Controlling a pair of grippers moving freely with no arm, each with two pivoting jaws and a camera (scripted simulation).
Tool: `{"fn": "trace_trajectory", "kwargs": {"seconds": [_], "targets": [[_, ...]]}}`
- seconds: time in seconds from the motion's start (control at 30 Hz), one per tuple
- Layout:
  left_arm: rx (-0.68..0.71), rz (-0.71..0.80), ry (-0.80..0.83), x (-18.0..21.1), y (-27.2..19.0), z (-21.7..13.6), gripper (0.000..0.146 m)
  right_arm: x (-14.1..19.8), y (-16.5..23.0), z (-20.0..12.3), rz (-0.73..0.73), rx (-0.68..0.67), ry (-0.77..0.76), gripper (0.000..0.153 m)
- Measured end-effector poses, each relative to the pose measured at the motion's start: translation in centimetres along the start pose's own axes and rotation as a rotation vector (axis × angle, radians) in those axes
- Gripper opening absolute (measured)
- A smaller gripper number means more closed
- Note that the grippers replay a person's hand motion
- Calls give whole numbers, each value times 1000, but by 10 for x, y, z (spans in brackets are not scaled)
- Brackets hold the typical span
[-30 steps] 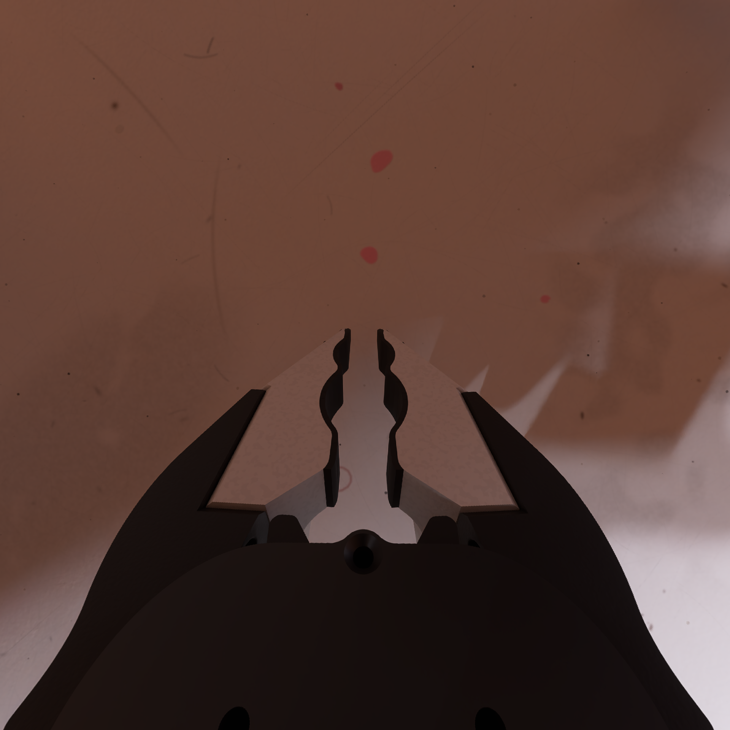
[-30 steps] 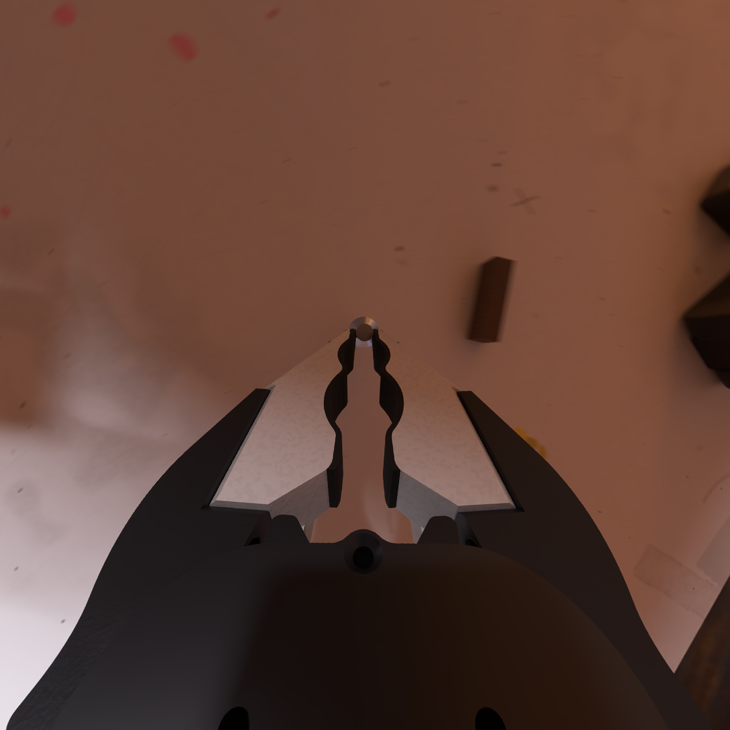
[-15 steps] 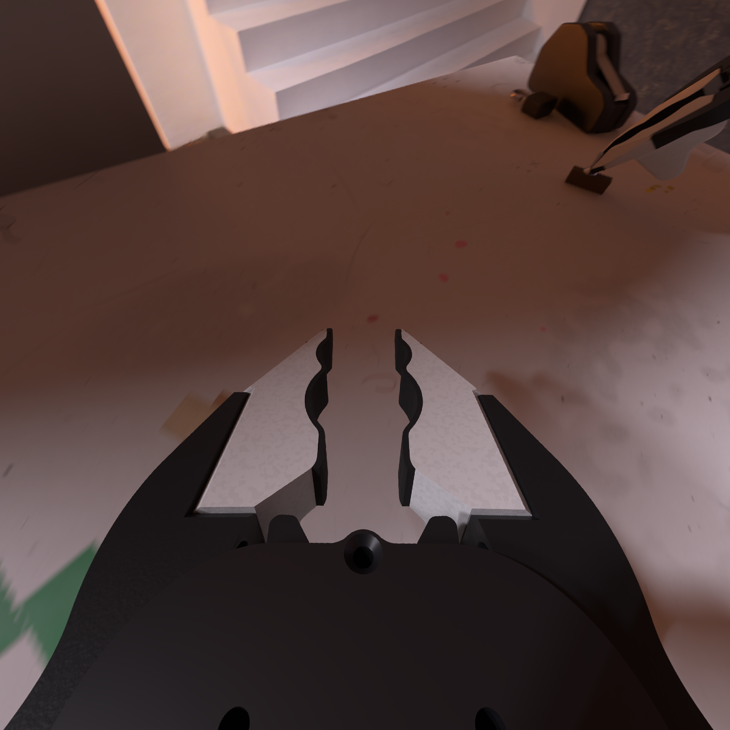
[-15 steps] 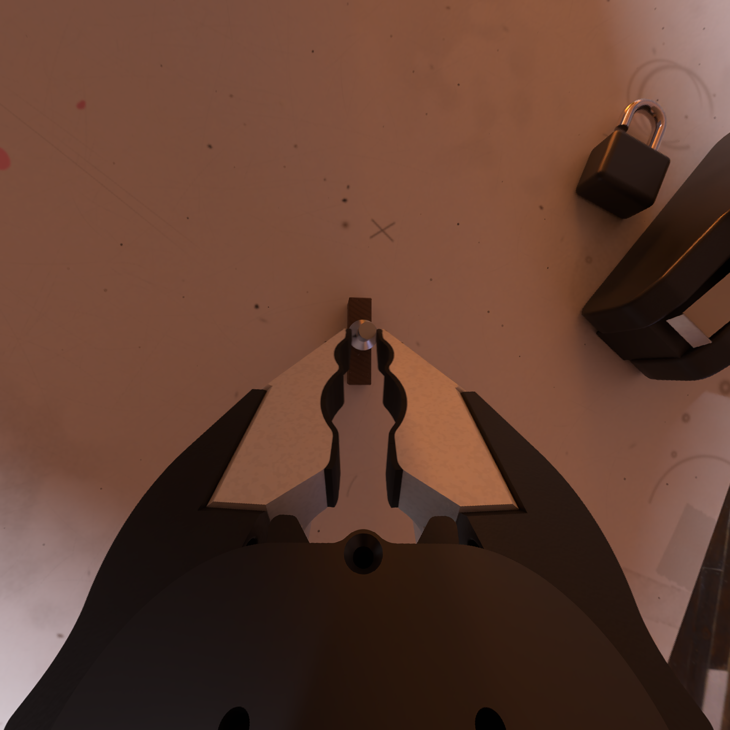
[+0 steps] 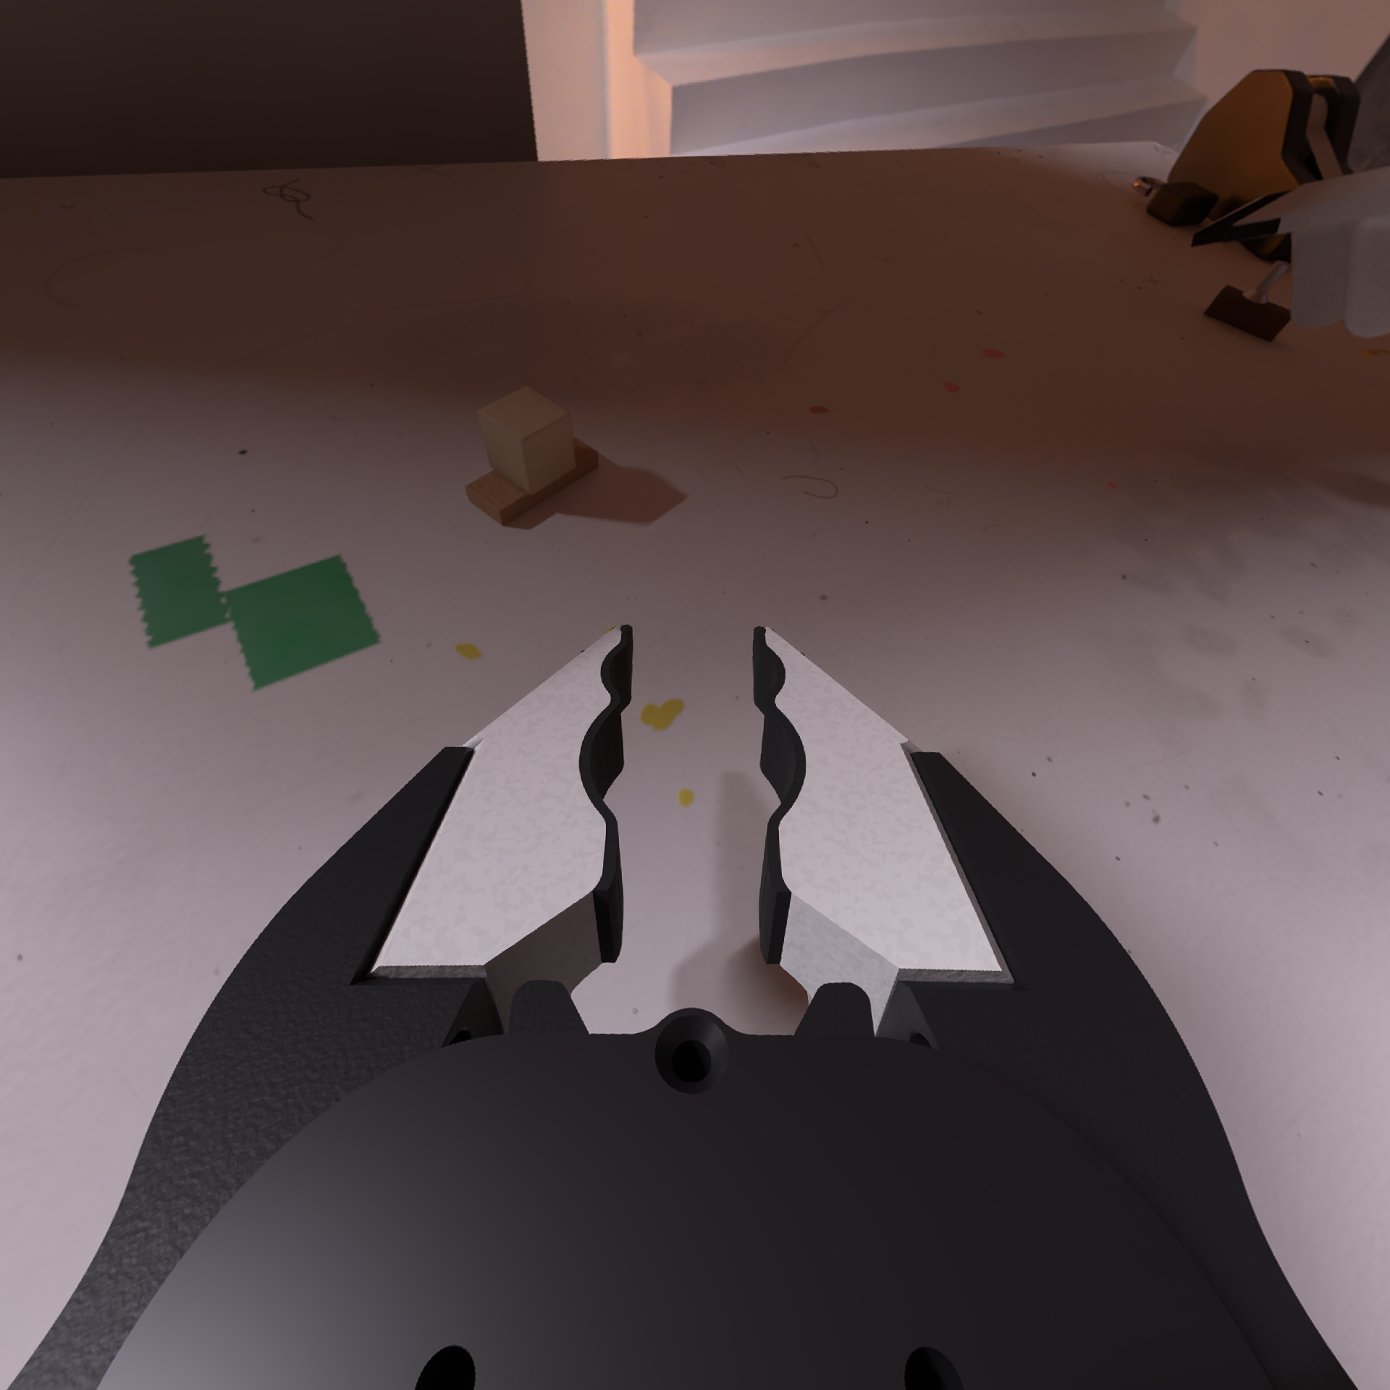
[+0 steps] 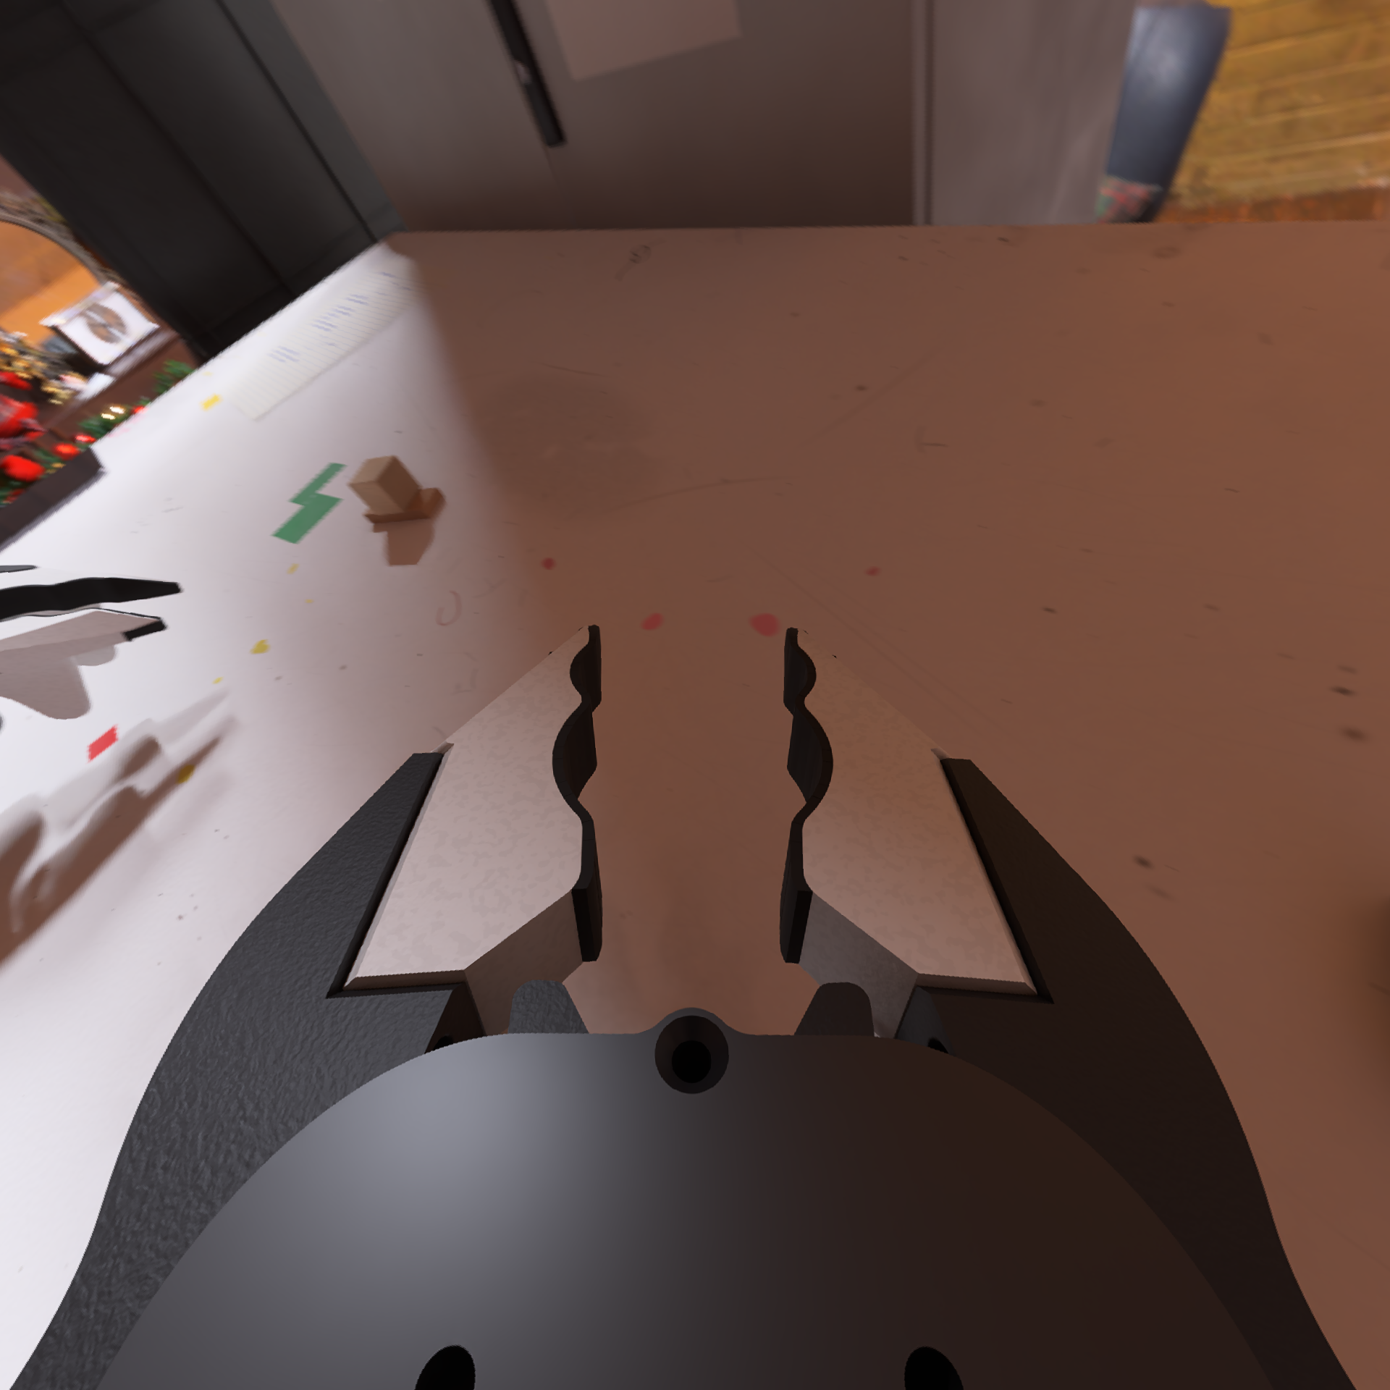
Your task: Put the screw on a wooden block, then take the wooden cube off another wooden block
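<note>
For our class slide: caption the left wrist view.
Open left gripper faces a pale wooden cube resting on a flat wooden block.

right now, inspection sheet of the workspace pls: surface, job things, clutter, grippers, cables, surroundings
surface: pale table, scuffed, with red and yellow paint spots and pen scribbles.
job's things: pale wooden cube sits on a light wooden block, not yet taken off. Screw stands leaning on a dark wooden block at far right.
clutter: green tape patches; a padlock beside a bulky black and tan object, kind unclear.
grippers: left gripper open, empty, cube ahead to its left. Right gripper open, empty, above bare table.
cables: nothing seen.
surroundings: white steps beyond the table; dark wall panels.
</note>
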State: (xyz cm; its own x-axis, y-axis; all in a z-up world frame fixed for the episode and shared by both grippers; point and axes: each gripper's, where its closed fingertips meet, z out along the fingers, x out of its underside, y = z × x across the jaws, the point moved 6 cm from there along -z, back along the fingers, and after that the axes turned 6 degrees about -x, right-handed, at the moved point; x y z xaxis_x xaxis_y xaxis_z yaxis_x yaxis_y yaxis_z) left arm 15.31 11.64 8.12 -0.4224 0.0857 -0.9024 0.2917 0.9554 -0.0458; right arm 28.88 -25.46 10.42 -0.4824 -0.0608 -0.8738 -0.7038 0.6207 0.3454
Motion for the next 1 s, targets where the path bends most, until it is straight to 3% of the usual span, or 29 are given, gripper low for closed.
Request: {"fn": "trace_trajectory", "kwargs": {"seconds": [0.1, 0.2, 0.33, 0.6, 0.7, 0.8, 0.93, 1.0], "targets": [[-29, -20, -63, 4, -4, -6, 32, 3, 15, 5, -59, -49, -25, 49], [-45, -79, -136, 5, -6, -12, 32, 4, 20, -2, -112, -13, -89, 44], [-28, -179, -128, 6, -7, -17, 32, 5, 20, -2, -114, -27, -85, 35], [-38, -160, -94, 1, -13, -20, 32, 5, 21, -2, -103, -20, -75, 25], [-156, -57, -66, -3, 1, -16, 34, 5, 21, 0, -115, -30, -69, 25], [-300, 33, 78, -10, 28, -7, 36, 5, 21, 2, -126, -38, -50, 26], [-336, 148, 235, -28, 65, 19, 48, 5, 21, 2, -133, -40, -45, 25], [-288, 252, 308, -33, 82, 38, 49, 5, 21, 1, -132, -47, -47, 25]]}}
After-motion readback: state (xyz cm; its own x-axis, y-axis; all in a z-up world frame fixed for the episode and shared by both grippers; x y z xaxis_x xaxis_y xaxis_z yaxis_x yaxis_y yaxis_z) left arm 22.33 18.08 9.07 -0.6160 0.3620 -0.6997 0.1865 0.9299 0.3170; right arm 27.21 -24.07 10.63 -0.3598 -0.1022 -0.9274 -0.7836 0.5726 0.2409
